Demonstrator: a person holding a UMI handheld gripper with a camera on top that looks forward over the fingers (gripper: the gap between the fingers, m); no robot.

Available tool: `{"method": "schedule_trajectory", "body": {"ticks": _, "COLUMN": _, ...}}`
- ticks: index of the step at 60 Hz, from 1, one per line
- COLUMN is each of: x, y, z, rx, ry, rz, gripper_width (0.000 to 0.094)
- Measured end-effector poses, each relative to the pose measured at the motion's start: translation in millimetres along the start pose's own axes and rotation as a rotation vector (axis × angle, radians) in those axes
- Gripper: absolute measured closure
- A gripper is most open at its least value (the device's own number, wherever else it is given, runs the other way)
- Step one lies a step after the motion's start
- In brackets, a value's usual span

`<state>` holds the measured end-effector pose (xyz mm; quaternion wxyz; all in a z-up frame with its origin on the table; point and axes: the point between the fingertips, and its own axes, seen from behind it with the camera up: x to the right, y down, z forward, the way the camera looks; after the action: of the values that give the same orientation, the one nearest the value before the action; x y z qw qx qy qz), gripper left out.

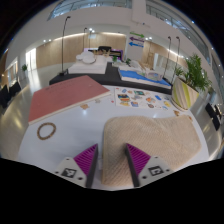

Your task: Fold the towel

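A beige waffle-textured towel (150, 140) lies on the white table (60, 150), ahead of and partly under my gripper (112, 158). Its near part runs between my two fingers. The fingers, with magenta pads (87, 157), stand apart with a gap at each side; they do not press on the towel. The towel's far edge looks rounded and a little rumpled.
A reddish-pink mat (68, 98) lies to the left. A ring-shaped cord (46, 130) lies on the table left of my fingers. Small cards or stickers (128, 98) lie beyond the towel. A striped object (184, 95) stands at the right. Furniture fills the room behind.
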<state>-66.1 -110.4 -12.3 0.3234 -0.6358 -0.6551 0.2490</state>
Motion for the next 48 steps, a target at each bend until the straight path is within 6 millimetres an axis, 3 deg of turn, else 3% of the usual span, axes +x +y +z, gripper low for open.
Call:
{"method": "schedule_trajectory", "body": {"ticks": 8, "x": 26.7, "y": 4.8, "z": 5.9, "rx": -0.008, "ry": 0.107, "rz": -0.084, "gripper_width": 0.0879}}
{"method": "schedule_trajectory", "body": {"ticks": 18, "x": 27.4, "y": -3.5, "z": -4.3, "rx": -0.034, "ry": 0.033, "rz": -0.032, "gripper_width": 0.0927}}
{"method": "schedule_trajectory", "body": {"ticks": 23, "x": 41.7, "y": -32.2, "z": -25.3, "rx": -0.009, "ry": 0.000, "rz": 0.039, "gripper_width": 0.0928}}
{"method": "schedule_trajectory", "body": {"ticks": 30, "x": 96.4, "y": -76.2, "z": -57.7, "rx": 0.046, "ry": 0.011, "rz": 0.105, "gripper_width": 0.0929}}
{"method": "schedule_trajectory", "body": {"ticks": 36, "x": 158.7, "y": -92.5, "z": -71.3, "rx": 0.062, "ry": 0.042, "rz": 0.145, "gripper_width": 0.0928}}
{"method": "schedule_trajectory", "body": {"ticks": 43, "x": 237.2, "y": -91.6, "z": -64.1, "rx": 0.063, "ry": 0.111, "rz": 0.137, "gripper_width": 0.0926}}
{"method": "schedule_trajectory", "body": {"ticks": 48, "x": 277.5, "y": -79.3, "z": -48.4, "rx": 0.054, "ry": 0.130, "rz": 0.134, "gripper_width": 0.0922}}
